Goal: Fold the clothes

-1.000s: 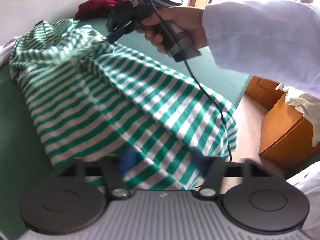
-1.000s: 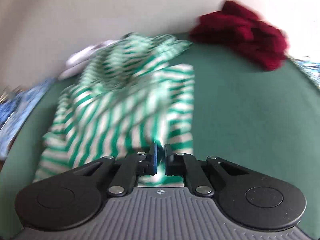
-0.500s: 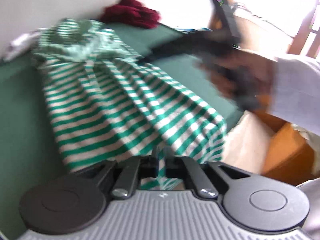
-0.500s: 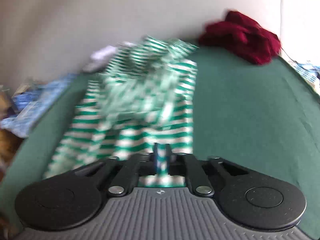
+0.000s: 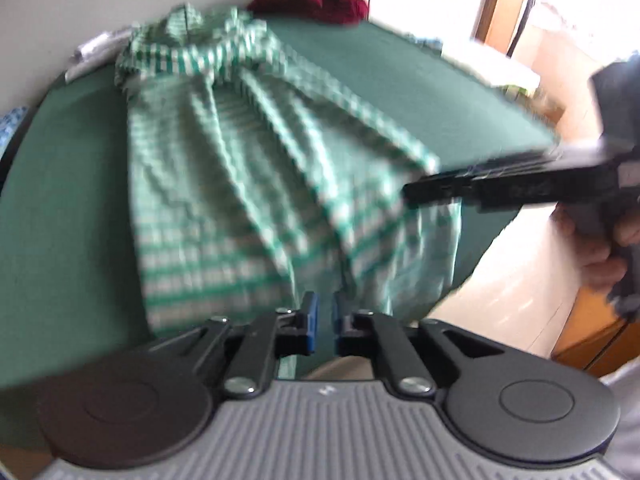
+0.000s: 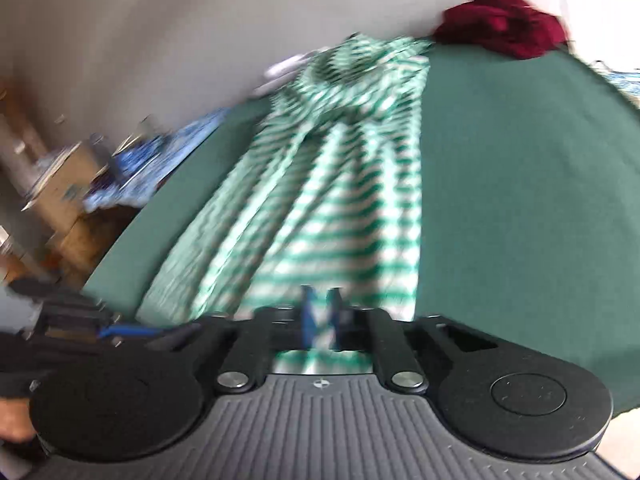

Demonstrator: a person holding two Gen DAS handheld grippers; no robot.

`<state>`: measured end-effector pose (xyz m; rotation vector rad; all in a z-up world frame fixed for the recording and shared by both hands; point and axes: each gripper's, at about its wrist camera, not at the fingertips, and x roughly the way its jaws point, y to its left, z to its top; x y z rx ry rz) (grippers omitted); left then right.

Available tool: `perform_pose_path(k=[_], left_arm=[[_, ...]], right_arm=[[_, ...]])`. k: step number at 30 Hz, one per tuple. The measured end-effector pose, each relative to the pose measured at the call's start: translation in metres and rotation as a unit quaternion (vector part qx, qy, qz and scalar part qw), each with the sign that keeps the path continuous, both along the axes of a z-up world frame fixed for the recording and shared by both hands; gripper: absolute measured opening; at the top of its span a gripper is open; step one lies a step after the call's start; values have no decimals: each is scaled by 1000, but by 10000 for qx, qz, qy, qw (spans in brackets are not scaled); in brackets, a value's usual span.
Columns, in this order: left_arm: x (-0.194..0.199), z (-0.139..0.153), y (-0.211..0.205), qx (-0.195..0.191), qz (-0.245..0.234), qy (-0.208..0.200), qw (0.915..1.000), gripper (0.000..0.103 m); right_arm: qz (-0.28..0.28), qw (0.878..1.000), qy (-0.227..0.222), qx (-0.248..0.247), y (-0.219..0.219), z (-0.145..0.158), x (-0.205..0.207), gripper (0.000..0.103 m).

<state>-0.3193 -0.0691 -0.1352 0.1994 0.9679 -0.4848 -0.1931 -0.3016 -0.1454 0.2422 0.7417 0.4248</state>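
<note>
1. Shirt (image 5: pixel 248 184): the green-and-white striped garment lies lengthwise on the green tabletop (image 5: pixel 72 208). Its bunched collar end sits toward the wall; its hem end hangs over the near edge. Both views are motion-blurred.
2. Left tongs (image 5: pixel 323 326): the blue pads are almost together, and a narrow strip of hem runs between them. A second ago they stood wide apart above the cloth; half a second ago they had closed on the hem.
3. Right tongs (image 6: pixel 321 316): nearly closed, with striped cloth between the pads at the hem's other corner. They have gripped the shirt through all three moments. In the left view they reach in from the right, level with the tabletop edge.
4. Change: a second ago the right tongs held their corner high near the far end, and the cloth was crumpled. Now both grips sit at the near edge and the body is drawn out in long ridges.
5. Meaning: this is judged to be the spreading stage, nearly done. The shirt is straighter, but the collar end remains heaped, so folding proper has probably not begun.
6. Surroundings: a dark red garment (image 6: pixel 504 20) lies at the far corner, apart from the shirt.
</note>
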Motion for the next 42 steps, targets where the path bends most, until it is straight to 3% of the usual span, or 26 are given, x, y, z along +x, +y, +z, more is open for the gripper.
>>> perform_pose_path(k=[1,3,4,5,7,8,10,14,17,20,21,22,23,24,26,28,29,31,32,35,37,39,42], left_arm=[[-6,-9,0,114,63,91,9999,4],[-19,-23,4,335,248,173,9990,1],[-25,-28,7,438,349,156,9983,2],[-29,-28,13,489,475,54,9977,5],[-30,-25,30,488,760,-181,9958,25],[-30,-23,38,487,901,-298,9943,33],[-23,-25,49,432,825,-349,9950,70],[-1,-34,51,670,410,-324,9964,73],[13,-38,50,542,279,-198,9979,75],[13,-46,43,500,278,-109,9983,67],[12,-50,40,492,288,-83,9983,54],[10,-52,38,484,291,-57,9984,28],[6,-52,37,475,285,-31,9985,13],[0,-51,38,459,264,-35,9986,5],[-17,-41,38,403,156,-122,9990,6],[-28,-35,42,320,80,-112,9994,15],[-32,-33,44,281,47,-100,9995,23],[-29,-36,49,282,54,-30,9996,63],[-24,-39,51,277,81,26,9996,67],[-3,-47,61,194,195,242,9993,72],[7,-49,68,28,207,357,9991,89],[14,-49,74,-135,188,453,9987,91],[23,-54,64,-67,129,582,9982,89]], right_arm=[[60,10000,-52,-37,-1,-2,-8,31],[138,9993,247,-240,-2,-12,-15,14],[169,9981,469,-364,-3,-18,-17,14],[199,9962,691,-488,-3,-23,-19,16],[308,9944,742,-689,-7,-32,-32,17],[342,9941,639,-808,-8,-34,-40,19],[261,9943,458,-929,-11,-36,-42,30],[198,9968,392,-665,-21,-45,-21,34],[552,9968,275,-501,-20,-48,-11,54],[839,9955,318,-291,-16,-54,-3,54],[884,9951,388,-212,-16,-56,-6,53],[928,9945,458,-134,-16,-58,-8,51],[985,9937,525,-125,-16,-59,-10,40],[1067,9924,587,-185,-16,-60,-12,10],[1167,9912,598,-154,-20,-55,-20,11],[1220,9908,584,-31,-24,-47,-30,12],[1250,9905,576,7,-25,-45,-34,18],[1289,9901,549,-10,-25,-45,-37,36],[1253,9907,535,-58,-23,-48,-34,48],[1147,9920,497,-177,-20,-54,-26,48],[1171,9917,516,-149,-22,-57,-19,50],[1251,9905,535,-185,-21,-60,-14,50],[1413,9880,523,-339,-24,-62,-10,48]])
